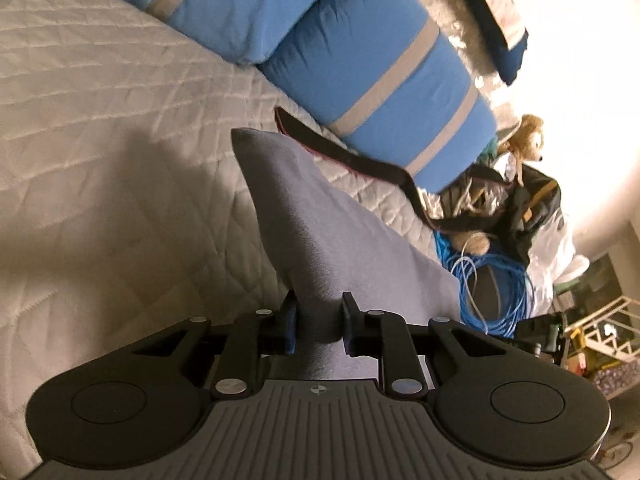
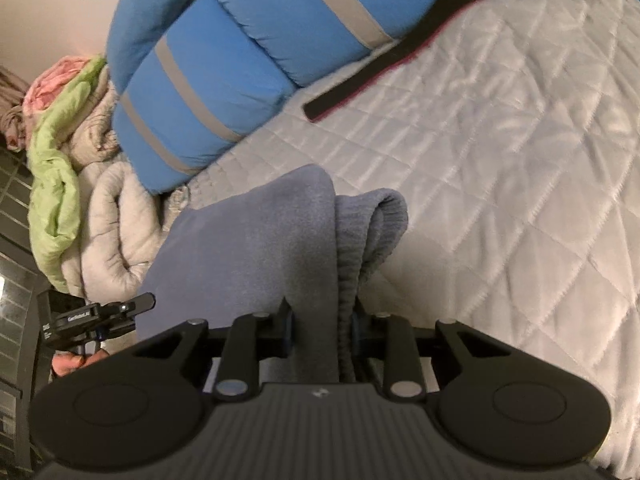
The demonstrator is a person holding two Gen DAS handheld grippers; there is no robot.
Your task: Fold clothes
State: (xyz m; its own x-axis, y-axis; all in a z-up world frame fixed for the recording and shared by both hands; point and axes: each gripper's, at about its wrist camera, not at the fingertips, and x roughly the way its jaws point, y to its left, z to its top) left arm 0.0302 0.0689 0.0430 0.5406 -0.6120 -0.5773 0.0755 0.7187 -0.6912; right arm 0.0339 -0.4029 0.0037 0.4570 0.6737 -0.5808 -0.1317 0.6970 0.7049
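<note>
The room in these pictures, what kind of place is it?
Most likely a bedroom in a home. The work surface is a bed with a quilted white cover, blue pillows with grey stripes lie at its far side, and a stuffed toy sits among clutter beside the bed.

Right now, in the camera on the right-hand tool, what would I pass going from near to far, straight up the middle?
Right gripper clamped on the grey garment → quilted bedcover → black strap with red edging → blue pillows with grey stripes.
</note>
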